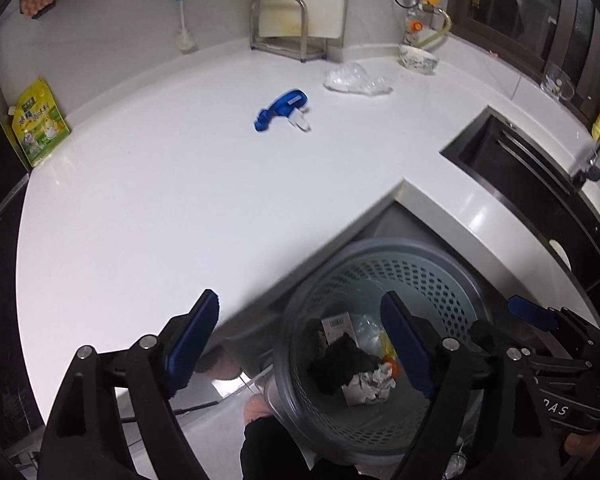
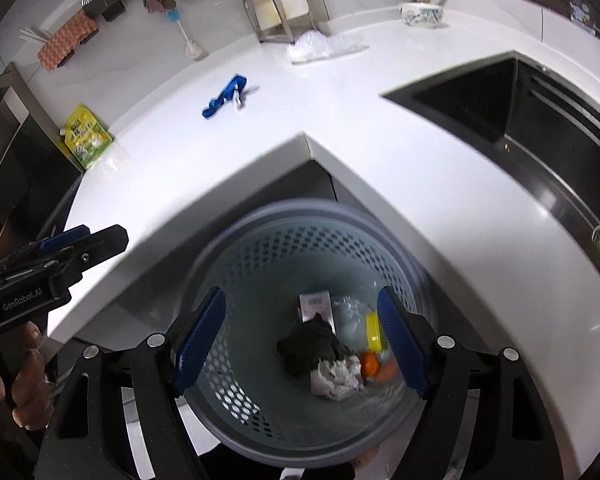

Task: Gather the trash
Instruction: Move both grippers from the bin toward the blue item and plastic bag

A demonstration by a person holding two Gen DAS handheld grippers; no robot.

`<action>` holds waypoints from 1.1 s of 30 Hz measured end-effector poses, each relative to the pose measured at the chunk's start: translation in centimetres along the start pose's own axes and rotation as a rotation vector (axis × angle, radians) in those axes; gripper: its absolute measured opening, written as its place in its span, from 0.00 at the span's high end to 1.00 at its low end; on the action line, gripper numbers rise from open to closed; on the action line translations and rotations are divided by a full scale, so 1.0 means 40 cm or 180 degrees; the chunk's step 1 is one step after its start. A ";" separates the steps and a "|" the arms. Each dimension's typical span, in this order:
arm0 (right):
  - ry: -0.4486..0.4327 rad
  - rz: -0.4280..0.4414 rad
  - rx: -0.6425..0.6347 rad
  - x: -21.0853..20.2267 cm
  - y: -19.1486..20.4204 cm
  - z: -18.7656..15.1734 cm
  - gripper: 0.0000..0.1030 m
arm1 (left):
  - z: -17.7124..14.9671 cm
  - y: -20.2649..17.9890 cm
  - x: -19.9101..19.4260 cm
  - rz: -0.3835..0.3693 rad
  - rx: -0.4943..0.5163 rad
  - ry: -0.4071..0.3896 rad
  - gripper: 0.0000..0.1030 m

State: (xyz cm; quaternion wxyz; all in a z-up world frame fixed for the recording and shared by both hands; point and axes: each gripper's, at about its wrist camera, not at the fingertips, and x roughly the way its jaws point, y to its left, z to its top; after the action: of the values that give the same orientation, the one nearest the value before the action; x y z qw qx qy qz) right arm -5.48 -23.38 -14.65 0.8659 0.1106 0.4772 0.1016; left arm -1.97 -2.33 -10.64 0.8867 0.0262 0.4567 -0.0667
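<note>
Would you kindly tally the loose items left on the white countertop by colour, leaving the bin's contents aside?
Blue: 1, the blue wrapper
Clear: 1, the crumpled clear plastic bag
Yellow-green: 1, the yellow-green pouch
White with pattern: 1, the patterned bowl
Total: 4

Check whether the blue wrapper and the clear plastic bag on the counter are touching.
Apart. The left wrist view shows bare white counter between the blue wrapper and the clear plastic bag.
</note>
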 end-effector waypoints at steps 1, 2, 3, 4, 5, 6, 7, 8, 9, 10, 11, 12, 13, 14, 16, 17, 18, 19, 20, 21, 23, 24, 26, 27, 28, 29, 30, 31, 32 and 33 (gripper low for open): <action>-0.0036 -0.0005 -0.0003 -0.004 0.005 0.013 0.27 | 0.013 0.010 -0.004 0.0006 -0.0029 -0.0027 0.18; -0.0065 -0.0011 -0.0004 -0.007 0.009 0.022 0.27 | 0.021 0.016 -0.007 0.0000 -0.0046 -0.0044 0.18; -0.0098 -0.0018 -0.0005 -0.010 0.013 0.033 0.27 | 0.032 0.022 -0.011 -0.0006 -0.0064 -0.0067 0.18; -0.0136 -0.0033 -0.0006 -0.014 0.017 0.044 0.27 | 0.046 0.030 -0.012 -0.0002 -0.0078 -0.0091 0.18; -0.0173 -0.0046 -0.0005 -0.016 0.020 0.056 0.27 | 0.059 0.036 -0.012 0.0007 -0.0082 -0.0115 0.17; -0.0212 -0.0064 -0.0002 -0.017 0.024 0.071 0.27 | 0.072 0.043 -0.013 0.0014 -0.0082 -0.0141 0.17; -0.0236 -0.0081 0.0003 -0.017 0.026 0.081 0.27 | 0.089 0.049 -0.012 0.0025 -0.0080 -0.0169 0.16; -0.0260 -0.0098 0.0010 -0.018 0.028 0.092 0.27 | 0.103 0.055 -0.010 0.0030 -0.0078 -0.0190 0.15; -0.0288 -0.0116 0.0019 -0.018 0.031 0.108 0.27 | 0.120 0.060 -0.006 0.0039 -0.0079 -0.0212 0.15; -0.0308 -0.0127 0.0026 -0.017 0.033 0.119 0.27 | 0.138 0.066 -0.001 0.0043 -0.0080 -0.0231 0.14; -0.0333 -0.0139 0.0028 -0.018 0.036 0.132 0.27 | 0.151 0.070 0.004 0.0043 -0.0079 -0.0241 0.14; -0.0365 -0.0154 0.0025 -0.018 0.039 0.145 0.27 | 0.168 0.074 0.011 0.0053 -0.0077 -0.0256 0.14; -0.0393 -0.0167 0.0022 -0.018 0.042 0.155 0.27 | 0.185 0.078 0.019 0.0066 -0.0075 -0.0270 0.14; -0.0419 -0.0179 0.0020 -0.017 0.044 0.166 0.27 | 0.199 0.079 0.025 0.0072 -0.0073 -0.0282 0.14; -0.0470 -0.0207 0.0031 -0.011 0.047 0.190 0.27 | 0.227 0.083 0.038 0.0090 -0.0065 -0.0306 0.13; -0.0488 -0.0218 0.0044 -0.006 0.048 0.200 0.27 | 0.239 0.084 0.045 0.0101 -0.0063 -0.0317 0.12; -0.0498 -0.0224 0.0056 -0.001 0.048 0.209 0.27 | 0.251 0.086 0.052 0.0107 -0.0061 -0.0329 0.12; -0.0509 -0.0237 0.0072 0.007 0.049 0.221 0.27 | 0.261 0.088 0.059 0.0114 -0.0062 -0.0338 0.11; -0.0515 -0.0250 0.0081 0.013 0.049 0.229 0.27 | 0.275 0.090 0.070 0.0126 -0.0063 -0.0341 0.11; -0.0526 -0.0264 0.0089 0.022 0.050 0.241 0.27 | 0.286 0.092 0.081 0.0133 -0.0067 -0.0338 0.11; -0.0540 -0.0291 0.0093 0.038 0.050 0.256 0.27 | 0.305 0.096 0.104 0.0127 -0.0078 -0.0324 0.10; -0.0545 -0.0308 0.0095 0.049 0.049 0.266 0.27 | 0.315 0.098 0.117 0.0115 -0.0082 -0.0315 0.10; -0.0546 -0.0337 0.0108 0.073 0.045 0.285 0.27 | 0.333 0.101 0.143 0.0108 -0.0084 -0.0298 0.10; -0.0545 -0.0348 0.0114 0.081 0.042 0.291 0.27 | 0.340 0.101 0.155 0.0106 -0.0081 -0.0290 0.10; -0.0544 -0.0371 0.0123 0.095 0.039 0.303 0.27 | 0.346 0.102 0.166 0.0108 -0.0077 -0.0281 0.10; -0.0544 -0.0386 0.0130 0.105 0.036 0.313 0.27 | 0.354 0.104 0.180 0.0110 -0.0074 -0.0265 0.10; -0.0546 -0.0397 0.0137 0.115 0.032 0.323 0.27 | 0.362 0.105 0.195 0.0103 -0.0074 -0.0246 0.10; -0.0553 -0.0407 0.0145 0.129 0.027 0.339 0.27 | 0.367 0.106 0.206 0.0090 -0.0077 -0.0231 0.10; -0.0558 -0.0410 0.0147 0.136 0.024 0.348 0.27 | 0.375 0.107 0.222 0.0079 -0.0088 -0.0202 0.10; -0.0567 -0.0418 0.0142 0.147 0.020 0.364 0.27 | 0.382 0.106 0.234 0.0072 -0.0099 -0.0183 0.10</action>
State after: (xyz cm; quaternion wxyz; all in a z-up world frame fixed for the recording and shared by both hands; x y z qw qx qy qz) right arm 9.92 -22.34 -11.58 0.9070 0.1069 0.4066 0.0238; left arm 16.32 -0.68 -9.43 0.9005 0.0157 0.4316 -0.0503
